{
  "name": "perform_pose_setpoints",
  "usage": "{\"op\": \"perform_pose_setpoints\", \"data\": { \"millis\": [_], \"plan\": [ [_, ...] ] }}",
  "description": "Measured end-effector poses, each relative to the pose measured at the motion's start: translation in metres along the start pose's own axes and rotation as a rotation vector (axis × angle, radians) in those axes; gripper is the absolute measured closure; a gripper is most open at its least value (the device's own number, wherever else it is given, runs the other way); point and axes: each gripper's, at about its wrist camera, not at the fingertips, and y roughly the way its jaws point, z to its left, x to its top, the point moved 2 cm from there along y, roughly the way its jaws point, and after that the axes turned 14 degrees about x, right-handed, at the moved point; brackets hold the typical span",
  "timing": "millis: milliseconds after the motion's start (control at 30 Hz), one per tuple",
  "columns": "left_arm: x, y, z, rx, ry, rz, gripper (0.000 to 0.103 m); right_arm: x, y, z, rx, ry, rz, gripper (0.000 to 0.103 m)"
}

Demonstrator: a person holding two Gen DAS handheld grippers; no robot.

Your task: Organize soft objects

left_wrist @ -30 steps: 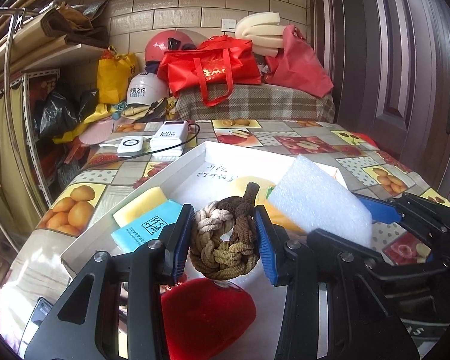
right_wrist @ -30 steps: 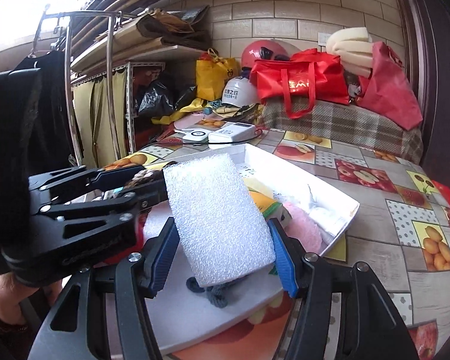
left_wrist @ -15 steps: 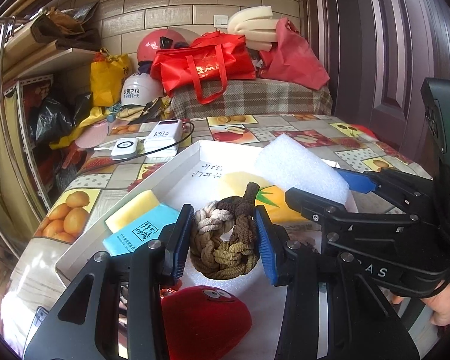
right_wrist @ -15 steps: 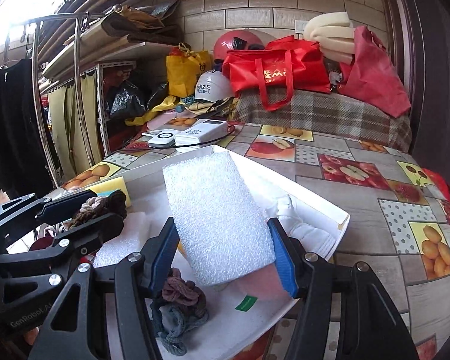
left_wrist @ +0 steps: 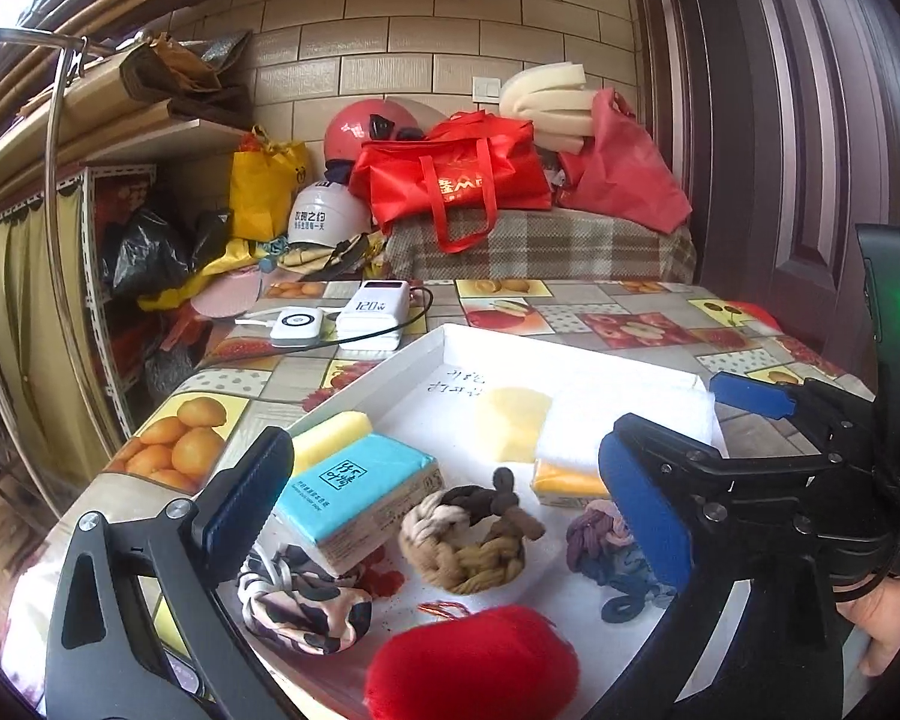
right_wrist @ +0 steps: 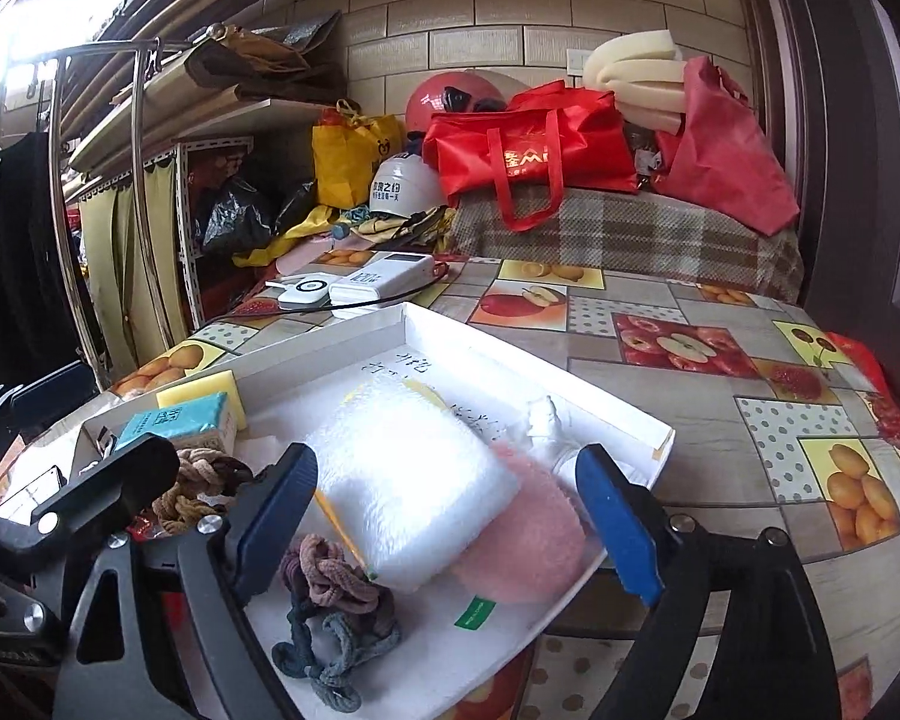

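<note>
A white tray (left_wrist: pixel 390 369) on the fruit-print table holds the soft things. The brown braided rope knot (left_wrist: pixel 471 540) lies in the tray, free, between the jaws of my open left gripper (left_wrist: pixel 450 516). The white foam block (right_wrist: pixel 411 480) lies in the tray on a pink fuzzy pad (right_wrist: pixel 534 540), in front of my open right gripper (right_wrist: pixel 450 528). A teal tissue pack (left_wrist: pixel 354 489), yellow sponge (left_wrist: pixel 330 441), red plush (left_wrist: pixel 474 666), patterned scrunchie (left_wrist: pixel 303 600) and purple-blue hair ties (right_wrist: pixel 330 612) lie around them. The foam also shows in the left wrist view (left_wrist: pixel 624 426).
A white power bank (left_wrist: pixel 372 315) and a small white device (left_wrist: pixel 297 324) with a black cable lie beyond the tray. Red bags (left_wrist: pixel 450 180), helmets and a yellow bag are piled at the back. A metal rack (right_wrist: pixel 150 210) stands left. A door is at right.
Both grippers have opened. The left one let the rope knot down into the tray; the right one let the foam block down onto the pink pad. Both pulled back a little.
</note>
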Motion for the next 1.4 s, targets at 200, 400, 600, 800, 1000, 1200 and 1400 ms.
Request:
{"op": "perform_pose_setpoints", "data": {
  "millis": [200,400,600,800,1000,1200,1400],
  "plan": [
    [0.002,-0.004,0.002,-0.003,-0.011,-0.025,0.0,0.001,-0.003,0.002,-0.01,-0.014,-0.022,0.014],
    [0.003,-0.003,0.011,0.003,-0.057,-0.024,0.0,0.0,-0.007,0.007,-0.017,-0.041,-0.048,0.014],
    [0.003,-0.001,0.016,0.003,-0.074,-0.02,0.0,0.0,-0.01,0.009,-0.021,-0.055,-0.066,0.014],
    [0.003,-0.004,0.018,0.012,-0.074,-0.038,0.0,-0.001,-0.015,0.009,-0.019,-0.054,-0.089,0.014],
    [0.0,-0.01,0.015,0.018,-0.069,-0.042,0.0,-0.003,-0.02,0.01,-0.014,-0.057,-0.098,0.014],
    [-0.004,-0.017,0.01,0.037,-0.056,-0.037,0.0,-0.006,-0.025,0.009,-0.011,-0.054,-0.104,0.014],
    [-0.011,-0.027,0.0,0.012,-0.038,-0.005,0.0,-0.011,-0.036,0.007,-0.001,-0.043,-0.108,0.014]
  ]
}}
